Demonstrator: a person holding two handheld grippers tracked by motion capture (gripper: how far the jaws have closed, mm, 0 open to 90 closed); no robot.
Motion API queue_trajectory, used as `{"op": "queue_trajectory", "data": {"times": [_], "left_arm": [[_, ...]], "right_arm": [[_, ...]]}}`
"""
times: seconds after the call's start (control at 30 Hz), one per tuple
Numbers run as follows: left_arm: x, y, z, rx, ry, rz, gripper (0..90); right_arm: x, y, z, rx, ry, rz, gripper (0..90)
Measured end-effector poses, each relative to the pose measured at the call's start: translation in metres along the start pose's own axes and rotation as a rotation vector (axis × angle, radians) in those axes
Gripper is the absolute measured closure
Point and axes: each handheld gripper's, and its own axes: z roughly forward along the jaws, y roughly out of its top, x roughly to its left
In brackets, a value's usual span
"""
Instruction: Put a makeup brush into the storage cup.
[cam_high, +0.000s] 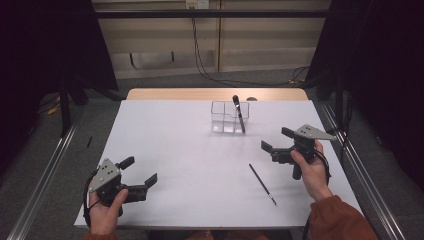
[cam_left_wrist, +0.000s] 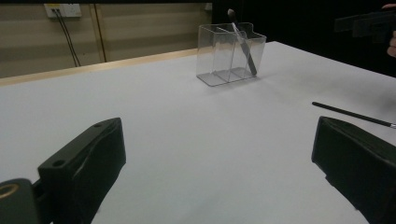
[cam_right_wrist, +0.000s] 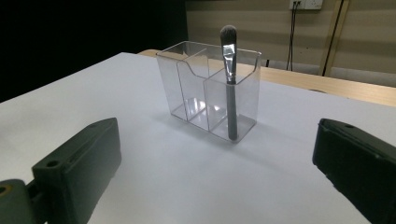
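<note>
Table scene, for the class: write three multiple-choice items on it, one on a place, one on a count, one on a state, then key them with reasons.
1. Where does the thin brush lie?
A. in the organizer
B. flat on the table, near the right gripper
C. between the left gripper's jaws

2. How many brushes stand in the organizer?
A. one
B. two
C. three

3. How do the jaws of both grippers stand?
A. both shut
B. both open, holding nothing
C. one clamped on a brush

Key: 1 B, the high view shows it on the table in front of the right gripper. 2 A, a single makeup brush leans in an end compartment. 3 B, the left gripper and the right show bare table between wide jaws.
</note>
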Motion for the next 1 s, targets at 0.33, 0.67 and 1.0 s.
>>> {"op": "queue_trajectory", "data": {"times": [0.33, 0.67, 1.0], "left_arm": [[0.001, -0.001, -0.002, -0.006, 0.009, 0.0, 2.8], [-0.001, 0.0, -0.004, -0.008, 0.007, -0.005, 2.9], [-0.006, -0.001, -0.004, -0.017, 0.003, -0.006, 2.9]], "right_arm": [[0.005, -0.017, -0.027, -0.001, -0.012, 0.005, 0.8], [0.009, -0.034, -0.051, -0.011, -0.037, 0.013, 1.2], [0.014, -0.042, -0.074, -0.041, -0.065, 0.029, 1.2]]}}
